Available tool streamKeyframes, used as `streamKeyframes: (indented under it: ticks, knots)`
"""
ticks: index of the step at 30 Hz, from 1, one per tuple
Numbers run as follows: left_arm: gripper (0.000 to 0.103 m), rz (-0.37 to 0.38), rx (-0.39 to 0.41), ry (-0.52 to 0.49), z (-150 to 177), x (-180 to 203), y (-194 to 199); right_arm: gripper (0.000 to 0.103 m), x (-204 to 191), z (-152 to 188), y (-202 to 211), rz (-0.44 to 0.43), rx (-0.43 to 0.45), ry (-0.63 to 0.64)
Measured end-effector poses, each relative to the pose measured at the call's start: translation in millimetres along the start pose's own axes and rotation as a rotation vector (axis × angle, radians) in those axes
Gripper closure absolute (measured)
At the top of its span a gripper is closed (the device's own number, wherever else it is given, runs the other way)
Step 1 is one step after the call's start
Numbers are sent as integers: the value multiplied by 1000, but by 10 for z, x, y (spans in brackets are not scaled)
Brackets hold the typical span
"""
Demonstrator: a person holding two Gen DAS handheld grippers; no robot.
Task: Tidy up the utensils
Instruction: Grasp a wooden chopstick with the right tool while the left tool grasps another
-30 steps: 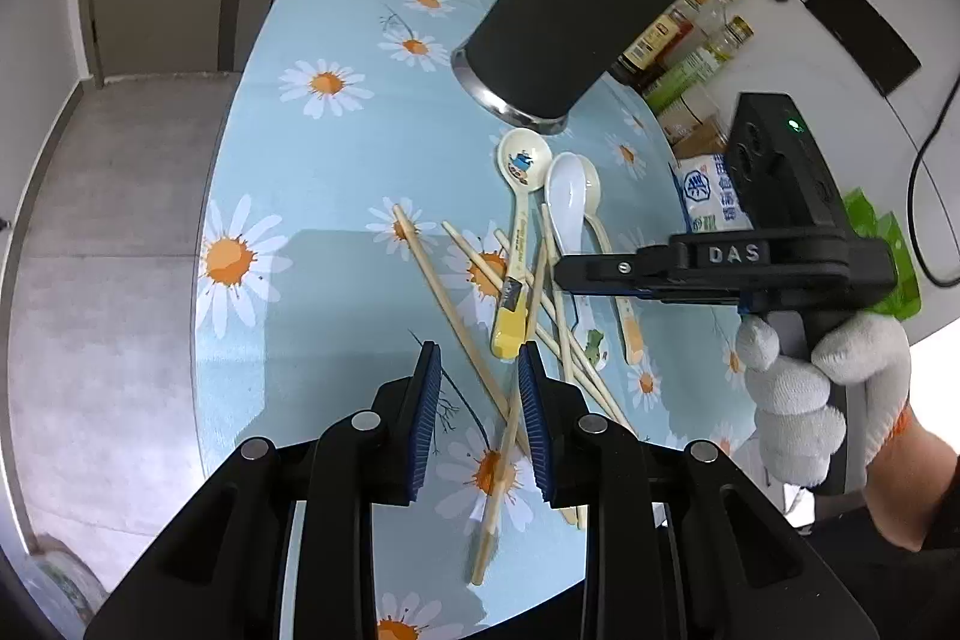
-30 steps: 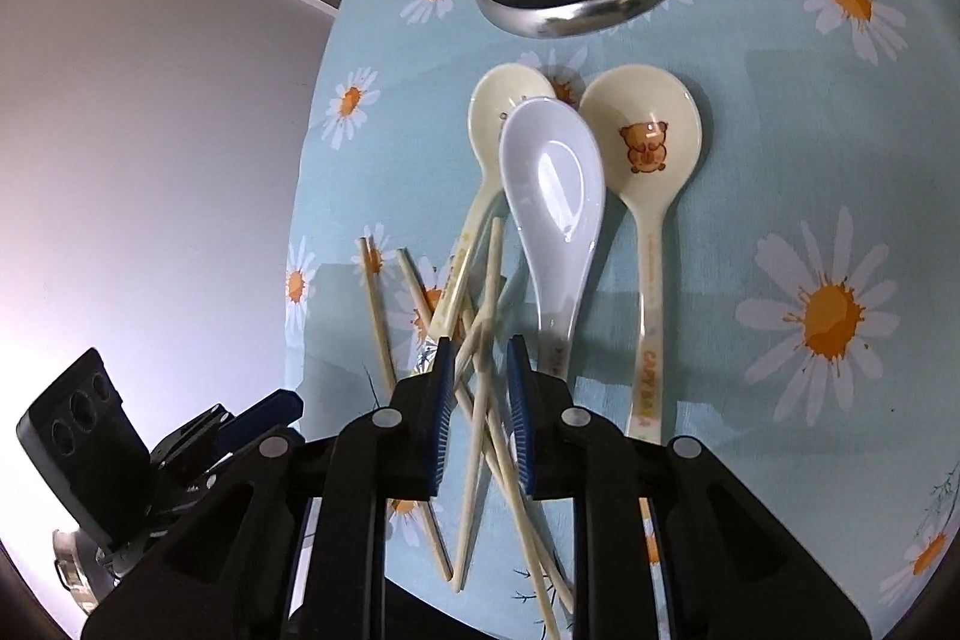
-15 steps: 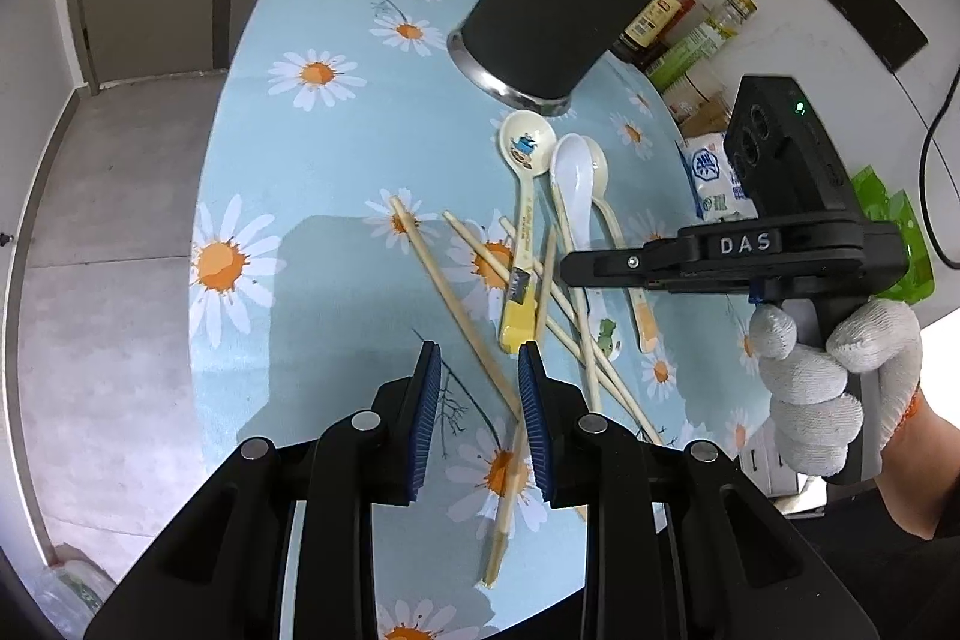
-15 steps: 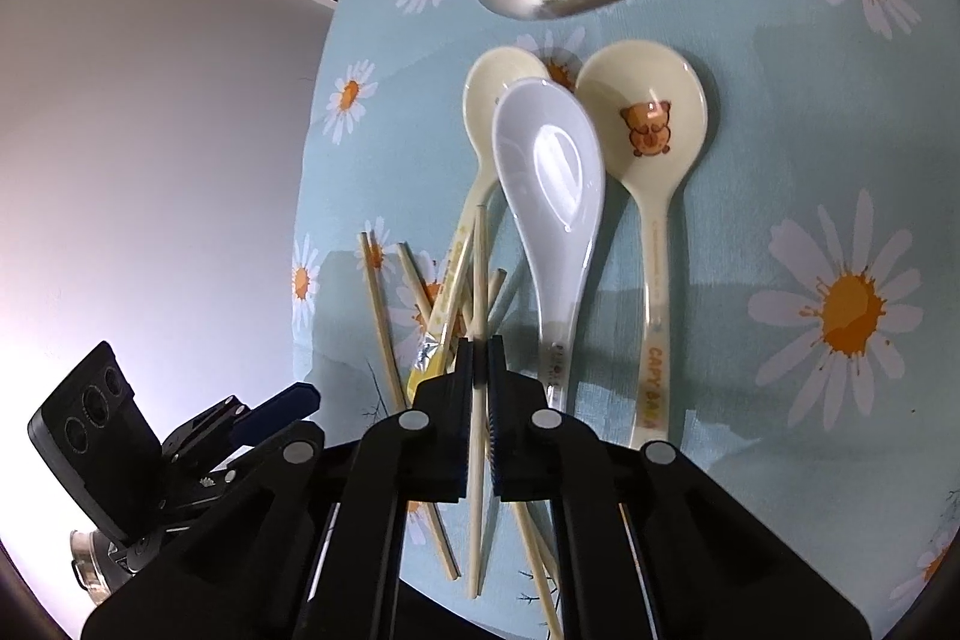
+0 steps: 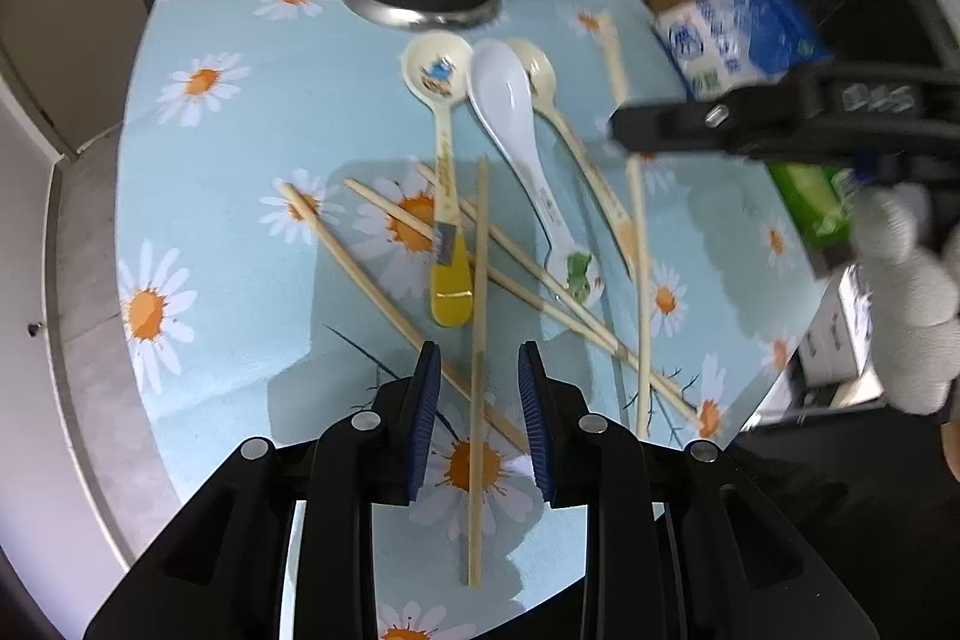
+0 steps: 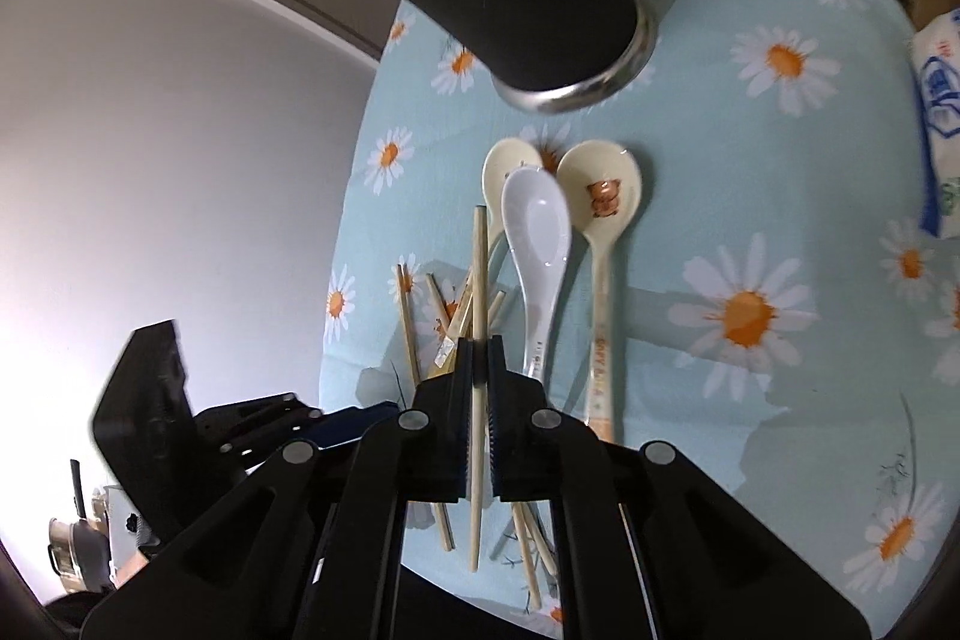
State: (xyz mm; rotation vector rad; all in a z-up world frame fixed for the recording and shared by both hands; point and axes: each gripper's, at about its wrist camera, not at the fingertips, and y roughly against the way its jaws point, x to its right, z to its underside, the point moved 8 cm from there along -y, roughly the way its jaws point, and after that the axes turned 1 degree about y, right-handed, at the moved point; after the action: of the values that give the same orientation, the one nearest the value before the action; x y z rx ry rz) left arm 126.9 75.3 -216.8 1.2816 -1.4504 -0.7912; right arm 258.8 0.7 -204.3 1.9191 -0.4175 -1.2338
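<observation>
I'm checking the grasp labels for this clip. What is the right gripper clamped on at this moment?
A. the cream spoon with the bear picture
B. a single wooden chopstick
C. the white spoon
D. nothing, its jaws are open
B: in the right wrist view the right gripper has its pads shut on one chopstick, while the white spoon lies on the tablecloth beside it.

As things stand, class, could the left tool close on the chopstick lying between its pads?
Probably yes. The left tool is open, and a single chopstick runs lengthwise between its fingers with nothing lying over it there. The right tool, shut on another chopstick, is off to the side.
</observation>
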Motion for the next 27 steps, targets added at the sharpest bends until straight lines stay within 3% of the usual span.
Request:
streamKeyframes:
  ticks: [11, 27]
  knots:
    - [80, -58, -123, -66, -68, 141, -187, 97, 32, 88, 362, -51, 89, -26]
    - [83, -86, -160, -97, -135, 379, -334, 97, 38, 77, 489, -82, 124, -11]
